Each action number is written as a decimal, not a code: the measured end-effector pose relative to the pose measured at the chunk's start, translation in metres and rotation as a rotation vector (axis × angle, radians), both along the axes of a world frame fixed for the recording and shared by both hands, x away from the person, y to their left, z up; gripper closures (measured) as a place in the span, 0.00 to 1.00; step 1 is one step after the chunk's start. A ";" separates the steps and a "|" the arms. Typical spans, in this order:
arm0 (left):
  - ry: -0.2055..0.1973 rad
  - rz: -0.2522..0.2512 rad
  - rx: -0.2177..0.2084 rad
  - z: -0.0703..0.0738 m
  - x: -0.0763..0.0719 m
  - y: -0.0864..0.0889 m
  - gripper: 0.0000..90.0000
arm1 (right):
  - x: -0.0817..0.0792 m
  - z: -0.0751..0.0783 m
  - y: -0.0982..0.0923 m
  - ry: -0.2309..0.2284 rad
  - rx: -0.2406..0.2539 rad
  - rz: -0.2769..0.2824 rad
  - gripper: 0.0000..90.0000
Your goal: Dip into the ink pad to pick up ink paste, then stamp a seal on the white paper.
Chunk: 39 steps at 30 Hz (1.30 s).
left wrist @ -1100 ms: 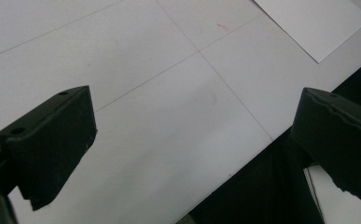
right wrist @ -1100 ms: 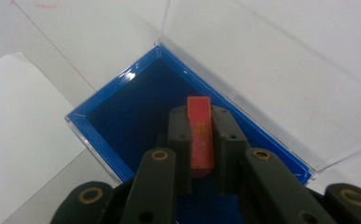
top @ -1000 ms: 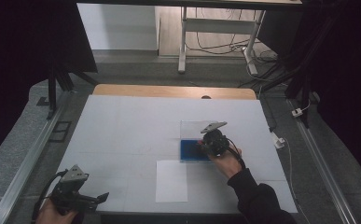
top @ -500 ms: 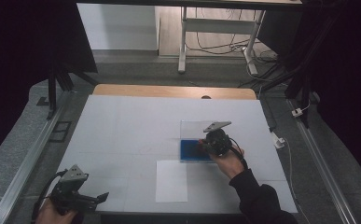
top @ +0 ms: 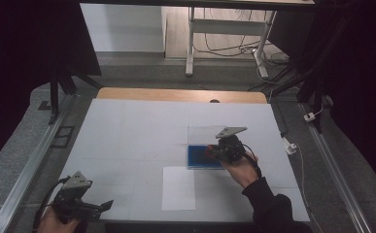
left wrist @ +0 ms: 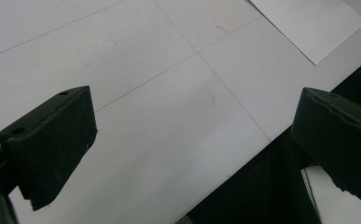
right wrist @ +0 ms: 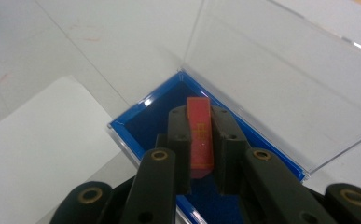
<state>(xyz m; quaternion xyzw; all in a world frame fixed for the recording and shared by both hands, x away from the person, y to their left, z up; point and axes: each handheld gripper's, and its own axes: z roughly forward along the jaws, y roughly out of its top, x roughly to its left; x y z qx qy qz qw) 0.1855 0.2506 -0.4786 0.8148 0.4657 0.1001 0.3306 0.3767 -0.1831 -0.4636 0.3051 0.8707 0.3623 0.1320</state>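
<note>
A clear case with a blue lining [top: 197, 156] lies open on the white table, its transparent lid [top: 202, 133] standing up at the far side. My right gripper [top: 211, 151] hovers over the case's right part, shut on a small flat red piece [right wrist: 200, 135]. In the right gripper view the red piece stands on edge between the two black jaws, above the blue lining [right wrist: 152, 119], with the lid [right wrist: 281, 79] behind it. My left gripper [top: 104, 206] rests near the table's front left corner, and its jaws [left wrist: 197, 112] stand wide apart with nothing between them.
A white sheet of paper [top: 178, 188] lies in front of the case, near the front edge. The wooden strip [top: 176, 94] marks the table's far edge. A metal rail [top: 27, 165] runs along the left side, and a small white connector [top: 288, 145] lies to the right.
My right gripper has edged slightly to the right over the case, still with the red piece in it. The left gripper has stayed put.
</note>
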 end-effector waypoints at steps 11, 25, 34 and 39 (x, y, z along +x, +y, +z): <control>0.001 0.000 0.001 0.000 0.000 0.000 0.00 | -0.017 0.013 -0.001 -0.013 0.033 0.038 0.88; 0.000 0.000 -0.005 0.000 0.000 0.000 0.00 | -0.032 0.017 0.009 -0.005 0.036 0.095 0.88; 0.000 -0.002 -0.007 0.000 0.000 0.000 0.00 | -0.038 0.017 0.016 0.000 0.051 0.145 0.88; -0.002 -0.004 -0.010 0.000 0.000 0.001 0.00 | -0.043 0.014 0.024 0.013 0.048 0.187 0.88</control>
